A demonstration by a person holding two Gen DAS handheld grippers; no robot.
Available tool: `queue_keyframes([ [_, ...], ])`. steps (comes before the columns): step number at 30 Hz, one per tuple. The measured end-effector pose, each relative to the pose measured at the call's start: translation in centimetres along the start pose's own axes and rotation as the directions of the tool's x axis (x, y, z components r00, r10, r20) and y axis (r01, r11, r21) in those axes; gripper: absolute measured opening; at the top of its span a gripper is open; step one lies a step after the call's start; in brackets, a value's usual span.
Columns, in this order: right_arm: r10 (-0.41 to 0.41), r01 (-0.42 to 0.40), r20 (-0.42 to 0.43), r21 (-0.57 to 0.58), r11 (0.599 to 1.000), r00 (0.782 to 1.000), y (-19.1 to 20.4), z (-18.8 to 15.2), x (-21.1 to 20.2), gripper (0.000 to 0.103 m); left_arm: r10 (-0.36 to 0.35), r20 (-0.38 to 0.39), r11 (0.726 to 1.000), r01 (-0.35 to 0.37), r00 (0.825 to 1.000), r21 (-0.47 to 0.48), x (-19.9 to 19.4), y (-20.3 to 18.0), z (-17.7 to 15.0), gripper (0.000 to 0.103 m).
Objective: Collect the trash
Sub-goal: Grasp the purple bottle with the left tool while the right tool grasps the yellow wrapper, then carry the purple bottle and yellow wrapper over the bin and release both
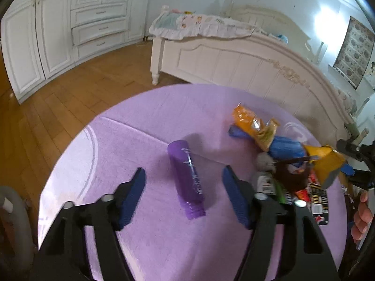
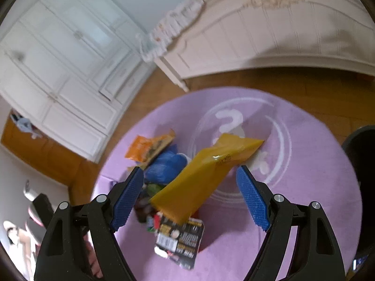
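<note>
Purple bottle [image 1: 187,180] flat on its side beside heaped wrappers [image 1: 290,164], yellow pouch [image 2: 206,173] uppermost.

Soft daylight, wall glare, strong fisheye bending; right view motion-blurred

Yellow wrapper [image 2: 206,175] between spread fingers [image 2: 252,196]
</note>
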State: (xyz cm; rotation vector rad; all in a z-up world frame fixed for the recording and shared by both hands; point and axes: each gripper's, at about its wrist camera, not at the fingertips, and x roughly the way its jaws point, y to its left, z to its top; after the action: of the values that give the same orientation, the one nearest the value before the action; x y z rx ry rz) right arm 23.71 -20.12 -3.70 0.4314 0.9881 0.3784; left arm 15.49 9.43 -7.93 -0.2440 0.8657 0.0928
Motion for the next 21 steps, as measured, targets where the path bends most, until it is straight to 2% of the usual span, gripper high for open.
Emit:
queue_keyframes([
  [1,-0.015,0.015,-0.018,0.004,1.0,1.0,-0.2,0.0,0.5,0.081,-0.005,-0.015,1.0,0.005,1.0,-0.004,0.5,0.2,0.0,0.056],
  [3,-0.026,0.027,-0.02,0.008,1.0,0.999,-0.9,-0.1,0.8,0.07,-0.003,-0.035,1.0,0.002,0.999,-0.005,1.0,0.7,-0.4,0.047],
  [5,-0.051,0.051,-0.023,-0.007,0.999,0.998,-1.2,-0.4,0.7,0.05,-0.011,-0.045,1.0,0.011,0.999,-0.015,1.3,1.4,-0.7,0.038],
  [6,-0.061,0.06,-0.018,-0.01,0.998,0.998,-1.6,-0.6,0.6,0.048,-0.009,-0.041,1.0,0.009,0.999,-0.018,1.3,1.6,-0.9,0.035],
  [8,-0.059,0.059,-0.011,-0.01,0.998,0.998,-2.2,-1.0,0.4,0.036,-0.002,-0.03,1.0,0.002,1.0,-0.012,1.2,1.8,-0.9,0.026],
  [12,-0.048,0.048,0.028,-0.016,0.999,0.998,-3.0,-2.0,-0.3,0.024,-0.018,-0.015,1.0,0.017,1.0,-0.002,1.0,1.9,-1.1,0.025],
  [14,-0.044,0.045,0.055,-0.025,0.999,0.998,-3.0,-2.4,-0.7,0.014,-0.03,-0.005,1.0,0.03,1.0,-0.006,0.8,2.2,-1.3,0.025],
  [21,-0.018,0.028,0.159,-0.061,0.998,0.987,-2.7,-3.6,-3.5,0.012,-0.099,0.056,0.995,0.1,0.993,-0.011,-1.6,1.9,-1.8,0.025],
])
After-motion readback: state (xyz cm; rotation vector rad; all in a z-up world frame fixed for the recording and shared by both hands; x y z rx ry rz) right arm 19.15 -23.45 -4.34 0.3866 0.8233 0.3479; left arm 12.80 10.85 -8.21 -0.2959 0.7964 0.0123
